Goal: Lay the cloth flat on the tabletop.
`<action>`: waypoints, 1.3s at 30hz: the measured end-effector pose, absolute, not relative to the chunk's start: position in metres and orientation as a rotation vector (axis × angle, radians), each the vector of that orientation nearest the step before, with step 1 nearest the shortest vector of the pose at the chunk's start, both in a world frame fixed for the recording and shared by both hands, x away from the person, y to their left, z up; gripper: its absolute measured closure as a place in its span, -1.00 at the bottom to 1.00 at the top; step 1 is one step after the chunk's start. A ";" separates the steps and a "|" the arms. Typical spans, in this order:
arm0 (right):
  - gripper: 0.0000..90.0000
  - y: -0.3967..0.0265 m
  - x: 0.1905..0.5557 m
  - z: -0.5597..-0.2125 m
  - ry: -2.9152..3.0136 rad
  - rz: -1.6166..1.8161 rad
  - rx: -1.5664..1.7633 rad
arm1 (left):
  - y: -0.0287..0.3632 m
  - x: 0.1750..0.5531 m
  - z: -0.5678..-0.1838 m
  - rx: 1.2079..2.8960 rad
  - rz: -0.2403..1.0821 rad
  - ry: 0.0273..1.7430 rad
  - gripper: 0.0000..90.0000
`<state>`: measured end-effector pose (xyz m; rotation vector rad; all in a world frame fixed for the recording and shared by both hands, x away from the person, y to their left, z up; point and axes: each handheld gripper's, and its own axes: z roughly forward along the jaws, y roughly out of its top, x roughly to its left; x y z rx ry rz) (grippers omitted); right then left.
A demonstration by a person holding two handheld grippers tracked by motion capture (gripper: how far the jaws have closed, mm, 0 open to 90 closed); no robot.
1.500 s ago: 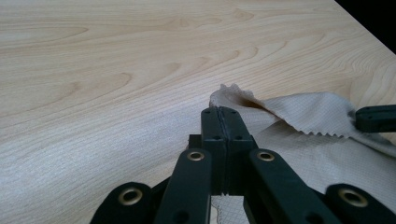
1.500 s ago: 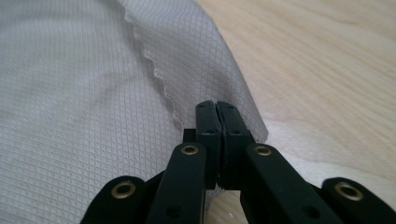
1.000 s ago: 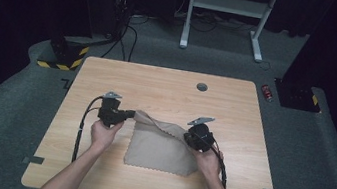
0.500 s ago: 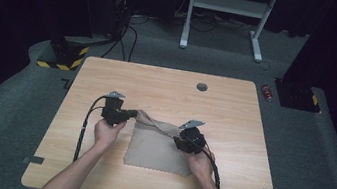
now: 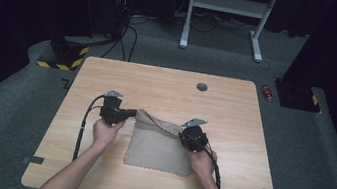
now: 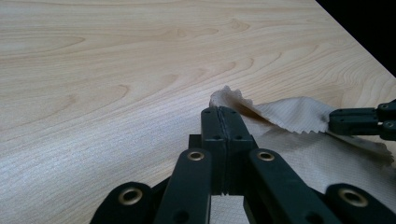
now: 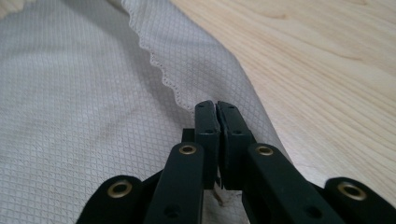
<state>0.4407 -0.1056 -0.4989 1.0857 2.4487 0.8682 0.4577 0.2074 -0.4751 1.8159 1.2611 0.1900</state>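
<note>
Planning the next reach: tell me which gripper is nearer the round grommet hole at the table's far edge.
Right. The right gripper sits almost straight below the grommet hole in the high view, on the cloth's right edge. The left gripper pinches the cloth's far-left corner, farther off.

My left gripper [image 6: 223, 116] rises from the bottom centre of the frame, jaws pressed together on a corner of the beige cloth [image 6: 289, 116]. The cloth spreads toward the lower right over the wooden table [image 6: 116, 70]. At the right edge, my right gripper [image 6: 362, 122] touches the cloth's scalloped fold.
</note>
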 end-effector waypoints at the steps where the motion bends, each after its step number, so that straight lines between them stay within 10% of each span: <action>1: 0.93 -0.107 0.441 -0.498 2.446 0.876 1.086 | 0.207 0.458 -0.475 1.814 0.190 1.263 0.99; 34: 0.98 -0.117 0.508 -0.488 2.290 0.795 1.320 | 0.192 0.487 -0.499 1.838 0.296 1.332 0.99; 39: 0.76 -0.118 0.517 -0.493 2.227 0.784 1.373 | 0.191 0.491 -0.497 1.876 0.354 1.348 0.74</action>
